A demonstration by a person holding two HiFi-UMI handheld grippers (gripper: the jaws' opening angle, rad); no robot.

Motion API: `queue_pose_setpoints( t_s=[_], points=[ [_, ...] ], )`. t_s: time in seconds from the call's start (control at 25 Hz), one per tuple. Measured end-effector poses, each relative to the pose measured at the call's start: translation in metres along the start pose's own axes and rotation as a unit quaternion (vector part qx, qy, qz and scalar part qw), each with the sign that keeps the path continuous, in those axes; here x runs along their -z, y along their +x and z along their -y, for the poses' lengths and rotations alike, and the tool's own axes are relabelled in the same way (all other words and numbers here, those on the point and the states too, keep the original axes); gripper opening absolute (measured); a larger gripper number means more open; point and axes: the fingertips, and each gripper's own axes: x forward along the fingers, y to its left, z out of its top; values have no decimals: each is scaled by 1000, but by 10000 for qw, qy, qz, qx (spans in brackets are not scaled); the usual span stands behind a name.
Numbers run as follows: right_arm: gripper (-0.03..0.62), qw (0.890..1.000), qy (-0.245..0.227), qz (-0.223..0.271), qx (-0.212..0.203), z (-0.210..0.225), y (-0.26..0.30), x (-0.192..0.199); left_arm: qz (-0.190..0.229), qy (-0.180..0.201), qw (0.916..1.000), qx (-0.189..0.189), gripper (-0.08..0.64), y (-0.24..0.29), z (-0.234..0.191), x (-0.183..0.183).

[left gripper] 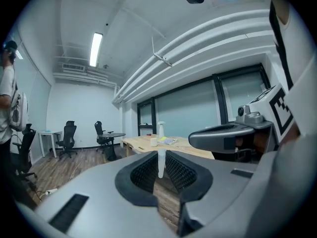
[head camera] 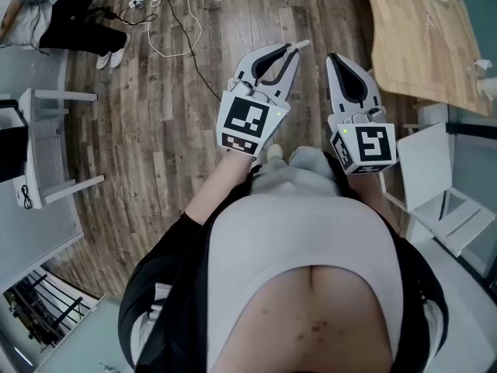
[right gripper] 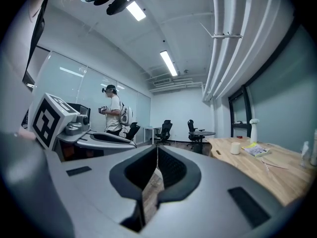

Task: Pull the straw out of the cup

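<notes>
Two grippers up: my left gripper (head camera: 292, 53) is clamped on the one white straw (left gripper: 161, 163), my right gripper (head camera: 333, 57) has its jaws together, empty. One cup (right gripper: 236, 148) stands well apart on the wooden table (right gripper: 270, 168).

No word, number or brand name can be read in any view. The left cube (head camera: 250, 120) and the right cube (head camera: 365, 144) carry only black-and-white square marker patterns, which are not letters or digits. The booklet (right gripper: 256, 150) on the wooden table (right gripper: 277, 175) has some print on its cover, but it is too small to read.
</notes>
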Motion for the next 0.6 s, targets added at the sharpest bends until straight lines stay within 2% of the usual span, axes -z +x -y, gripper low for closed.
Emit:
queue_pose_setpoints(
  t_s=[0.4,0.6],
  points=[
    [31,9997,-7,-8,-247,19,-20,-8,116,-60,9999,-74,50,12,31,-15],
    [29,9996,-168,30,-242,23,-28,-11,144,-33,9998,-105,51,14,40,-19]
  ],
)
